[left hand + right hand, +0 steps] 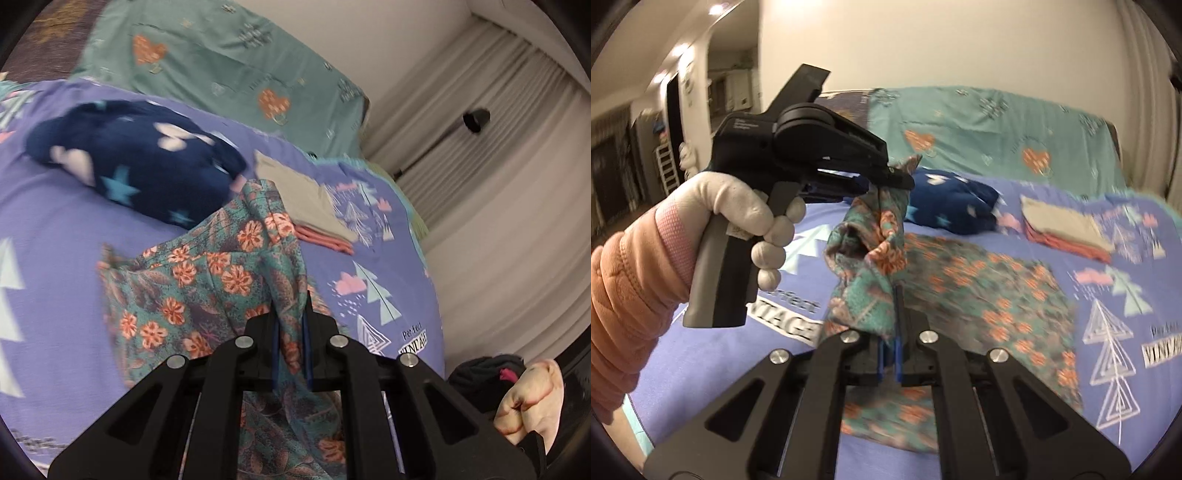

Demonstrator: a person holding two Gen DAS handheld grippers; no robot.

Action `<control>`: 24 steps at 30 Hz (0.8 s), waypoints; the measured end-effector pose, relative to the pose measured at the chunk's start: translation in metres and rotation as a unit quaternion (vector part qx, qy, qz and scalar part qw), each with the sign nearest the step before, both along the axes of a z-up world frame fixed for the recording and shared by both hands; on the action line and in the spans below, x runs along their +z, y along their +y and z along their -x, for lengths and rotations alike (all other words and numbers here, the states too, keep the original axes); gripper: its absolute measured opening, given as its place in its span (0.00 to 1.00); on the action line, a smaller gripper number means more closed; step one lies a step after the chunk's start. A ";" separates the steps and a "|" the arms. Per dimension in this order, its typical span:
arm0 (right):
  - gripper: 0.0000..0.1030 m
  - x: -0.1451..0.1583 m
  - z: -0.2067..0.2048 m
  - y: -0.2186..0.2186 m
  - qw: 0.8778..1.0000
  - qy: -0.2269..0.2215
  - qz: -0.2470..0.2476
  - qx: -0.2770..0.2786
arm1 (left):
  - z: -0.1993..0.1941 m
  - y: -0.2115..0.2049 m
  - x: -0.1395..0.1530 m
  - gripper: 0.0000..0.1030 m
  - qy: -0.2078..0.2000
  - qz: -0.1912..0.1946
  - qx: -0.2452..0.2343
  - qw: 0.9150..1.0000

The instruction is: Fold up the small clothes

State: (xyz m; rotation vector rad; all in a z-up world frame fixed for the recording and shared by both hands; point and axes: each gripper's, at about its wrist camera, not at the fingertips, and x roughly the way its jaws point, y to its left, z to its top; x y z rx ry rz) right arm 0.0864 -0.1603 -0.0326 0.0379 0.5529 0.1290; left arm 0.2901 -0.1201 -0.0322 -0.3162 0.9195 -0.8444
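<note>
Both grippers clamped on the floral garment (207,280): left gripper (291,317) pinching a bunched fold near its edge, right gripper (892,306) pinching another, cloth lifted between them and trailing onto the purple bedspread (55,221). Farther back on the bed, a teal sheet (229,55), then a navy star-print blanket (140,162) at left. To its right, a folded stack (310,203), grey over coral.

teal floral garment (207,280), lilac tree-print bedsheet (55,206)
</note>
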 end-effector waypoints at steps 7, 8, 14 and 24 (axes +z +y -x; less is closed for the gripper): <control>0.03 -0.026 0.015 -0.086 0.994 0.036 -0.087 -0.051 | 0.007 -0.096 -0.028 0.09 -0.003 -0.058 -0.055 0.997; 0.04 -0.030 0.017 -0.096 0.992 0.041 -0.100 -0.058 | 0.008 -0.112 -0.036 0.09 0.000 -0.075 -0.063 0.995; 0.04 -0.068 0.026 -0.152 0.976 0.089 -0.176 -0.097 | 0.018 -0.165 -0.068 0.10 -0.016 -0.153 -0.092 0.984; 0.08 -0.095 0.036 -0.179 0.954 0.125 -0.258 -0.087 | 0.062 -0.144 -0.006 0.62 -0.140 -0.170 -0.086 0.972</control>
